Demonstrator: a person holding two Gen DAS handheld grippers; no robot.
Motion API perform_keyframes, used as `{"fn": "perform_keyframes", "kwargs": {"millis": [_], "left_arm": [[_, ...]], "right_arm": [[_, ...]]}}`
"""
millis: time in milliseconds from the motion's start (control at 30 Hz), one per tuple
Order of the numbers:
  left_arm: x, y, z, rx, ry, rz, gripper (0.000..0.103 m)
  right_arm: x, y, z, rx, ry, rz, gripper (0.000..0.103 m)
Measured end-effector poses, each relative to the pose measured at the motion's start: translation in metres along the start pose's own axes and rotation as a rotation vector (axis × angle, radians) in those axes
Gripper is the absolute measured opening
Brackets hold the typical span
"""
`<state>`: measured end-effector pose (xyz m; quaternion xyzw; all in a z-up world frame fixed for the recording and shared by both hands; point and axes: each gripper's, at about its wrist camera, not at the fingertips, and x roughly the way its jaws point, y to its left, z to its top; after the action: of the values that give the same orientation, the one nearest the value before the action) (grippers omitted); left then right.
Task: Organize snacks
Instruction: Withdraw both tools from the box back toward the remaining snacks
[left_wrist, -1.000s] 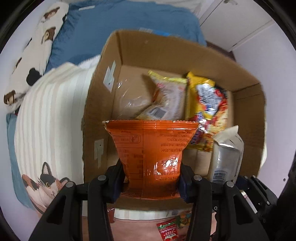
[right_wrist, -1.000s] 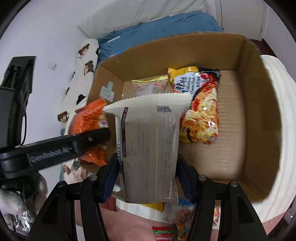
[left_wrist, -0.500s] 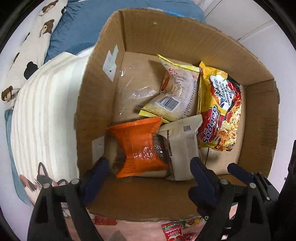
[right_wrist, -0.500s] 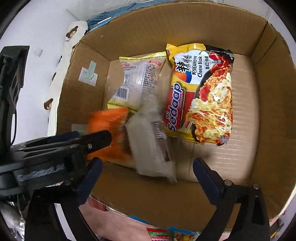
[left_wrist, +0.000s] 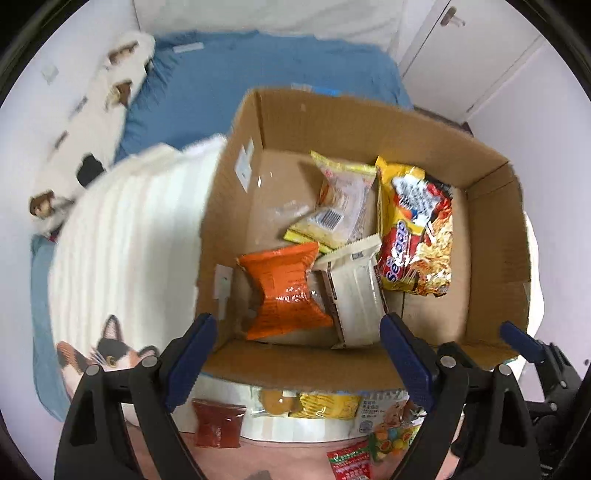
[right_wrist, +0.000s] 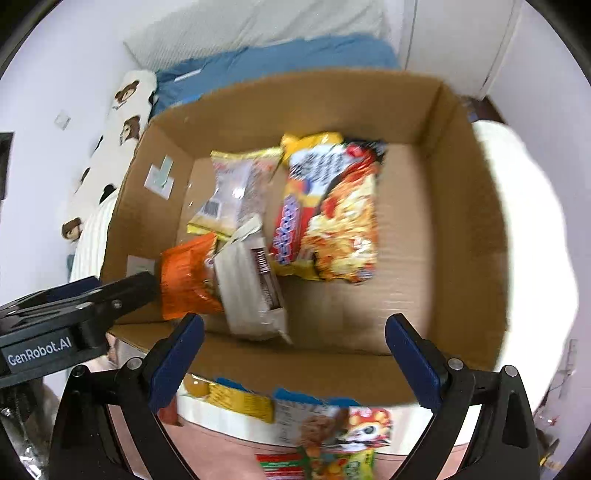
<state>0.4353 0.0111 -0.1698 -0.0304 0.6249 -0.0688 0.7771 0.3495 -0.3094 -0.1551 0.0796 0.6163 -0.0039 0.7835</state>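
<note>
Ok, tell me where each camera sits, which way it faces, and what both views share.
Left wrist: on the left gripper, angled steeply down into the cardboard box; its own open blue-padded fingers show, plus part of the right gripper.
Right wrist: on the right gripper, also facing down into the box; its open fingers and the left gripper's black body show.
Shared: the orange packet, white packet and Korean noodle packet.

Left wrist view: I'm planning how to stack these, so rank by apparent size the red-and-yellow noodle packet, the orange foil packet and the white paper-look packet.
1. Red-and-yellow noodle packet, largest.
2. Orange foil packet.
3. White paper-look packet, nearly the same; part of it lies under the orange one, so unsure.
</note>
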Motion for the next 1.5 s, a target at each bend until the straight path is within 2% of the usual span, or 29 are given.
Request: {"fn": "perform_keyframes", "kwargs": {"millis": [333,600,700,867,967,1100,1300,1400,1500], "left_arm": [[-0.071,-0.015,-0.039,0.065,-0.219,0.045,0.091],[-0.113,-0.02,-0.091,0.085,-0.316,0.041,0.091],[-0.117,-0.02,-0.112,0.09,-0.314,0.034,0.091],[-0.109,-0.016,-0.147,0.077,-0.26,0.028,0.091],[-0.092,-0.013,-0.17,0.06,-0.2,0.029,0.091],[-0.051,-0.01,-0.198,0.029,-0.076,0.016,0.091],[0.017,-0.015,-0.226,-0.034,0.074,0.02,0.09],[0.054,-0.023,-0.24,-0.06,0.176,-0.017,0.09],[0.088,-0.037,-0.257,-0.069,0.275,-0.066,0.09]], "right_arm": [[-0.071,-0.014,-0.036,0.014,-0.146,-0.01,0.1],[-0.137,-0.02,-0.087,0.014,-0.273,-0.007,0.1],[-0.151,-0.021,-0.109,0.012,-0.286,0.009,0.1],[-0.156,-0.03,-0.147,0.024,-0.25,0.043,0.1],[-0.143,-0.04,-0.171,0.042,-0.198,0.052,0.1],[-0.112,-0.062,-0.194,0.105,-0.106,0.07,0.1],[-0.059,-0.088,-0.2,0.186,-0.004,0.137,0.1],[-0.04,-0.094,-0.206,0.207,0.039,0.163,0.094],[-0.03,-0.099,-0.213,0.218,0.054,0.166,0.08]]}}
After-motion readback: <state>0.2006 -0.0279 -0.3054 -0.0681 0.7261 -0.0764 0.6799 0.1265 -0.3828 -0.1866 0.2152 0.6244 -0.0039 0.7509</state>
